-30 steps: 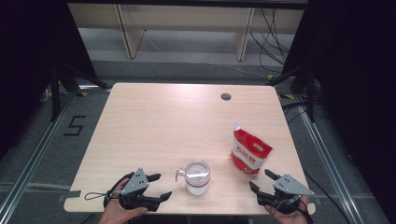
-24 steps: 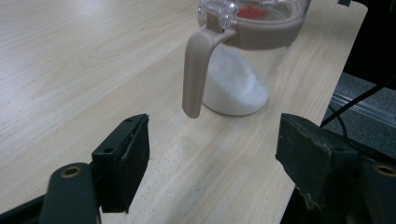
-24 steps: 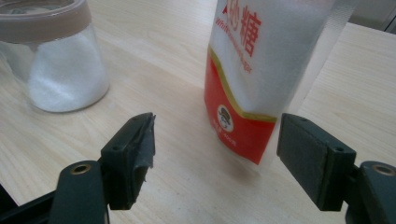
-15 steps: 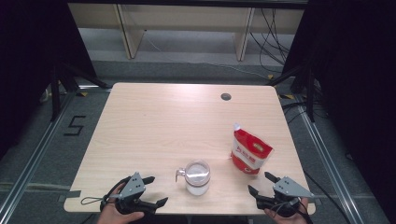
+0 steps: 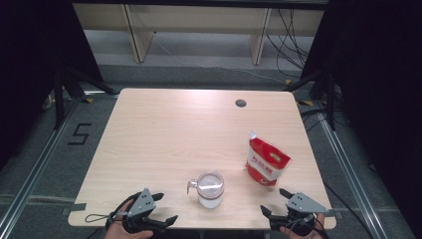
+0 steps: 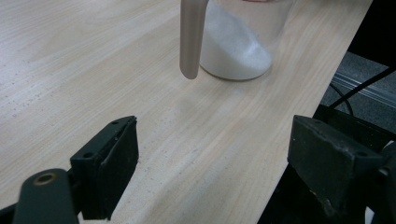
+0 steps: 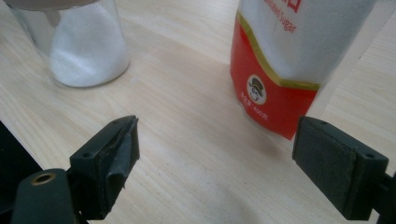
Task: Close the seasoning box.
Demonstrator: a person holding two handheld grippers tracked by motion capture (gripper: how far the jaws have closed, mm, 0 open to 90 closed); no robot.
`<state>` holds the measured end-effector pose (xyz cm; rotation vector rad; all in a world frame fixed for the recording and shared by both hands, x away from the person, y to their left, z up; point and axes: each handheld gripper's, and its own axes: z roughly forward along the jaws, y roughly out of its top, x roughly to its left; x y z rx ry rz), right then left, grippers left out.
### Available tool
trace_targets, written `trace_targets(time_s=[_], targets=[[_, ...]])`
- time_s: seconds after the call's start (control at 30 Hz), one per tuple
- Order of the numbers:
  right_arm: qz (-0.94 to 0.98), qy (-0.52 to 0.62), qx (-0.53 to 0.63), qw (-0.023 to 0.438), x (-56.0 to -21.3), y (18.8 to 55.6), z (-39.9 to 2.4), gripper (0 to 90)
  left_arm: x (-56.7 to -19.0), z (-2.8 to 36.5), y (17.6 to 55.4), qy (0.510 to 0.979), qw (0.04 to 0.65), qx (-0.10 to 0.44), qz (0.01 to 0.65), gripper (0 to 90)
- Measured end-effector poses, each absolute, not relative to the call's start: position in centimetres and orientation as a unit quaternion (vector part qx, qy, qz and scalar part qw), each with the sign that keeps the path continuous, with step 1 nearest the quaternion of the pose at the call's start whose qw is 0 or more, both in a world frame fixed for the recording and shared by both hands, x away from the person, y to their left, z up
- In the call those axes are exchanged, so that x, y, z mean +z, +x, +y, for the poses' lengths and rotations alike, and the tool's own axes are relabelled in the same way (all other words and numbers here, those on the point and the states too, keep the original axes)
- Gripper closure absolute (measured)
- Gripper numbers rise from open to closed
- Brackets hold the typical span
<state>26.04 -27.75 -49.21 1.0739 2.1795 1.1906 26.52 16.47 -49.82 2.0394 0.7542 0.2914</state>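
Observation:
A glass jar (image 5: 210, 188) partly filled with white sugar stands near the table's front edge, its metal handle (image 5: 190, 185) pointing left. To its right stands a red and white sugar pouch (image 5: 266, 162). My left gripper (image 5: 166, 207) rests at the front edge, left of the jar, facing the jar (image 6: 238, 46) and handle (image 6: 191, 37). Its jaws have just been opening and stand open with nothing between them. My right gripper (image 5: 273, 201) lies below the pouch (image 7: 289, 60), with the jar (image 7: 84, 46) to its left. Its jaws have also just been opening, and nothing is between them.
The pale wooden table (image 5: 164, 134) has a round cable hole (image 5: 241, 103) near its far edge. Its front edge runs right under both hands. A wooden shelf frame (image 5: 134, 30) stands on the floor beyond the table.
The left hand has drawn back a little toward the table's front edge. Both grippers' jaws look slightly wider. Jar and pouch have not moved.

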Motion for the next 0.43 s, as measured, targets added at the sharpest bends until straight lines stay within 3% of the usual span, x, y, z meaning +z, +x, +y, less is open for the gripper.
trace_targets(time_s=[0.43], targets=[[0.789, 0.388, 0.423, 0.219, -49.33, 26.14, -27.77, 16.0, -50.0, 16.28, 26.56, 0.833, 0.451, 0.115, 0.3, 16.1]])
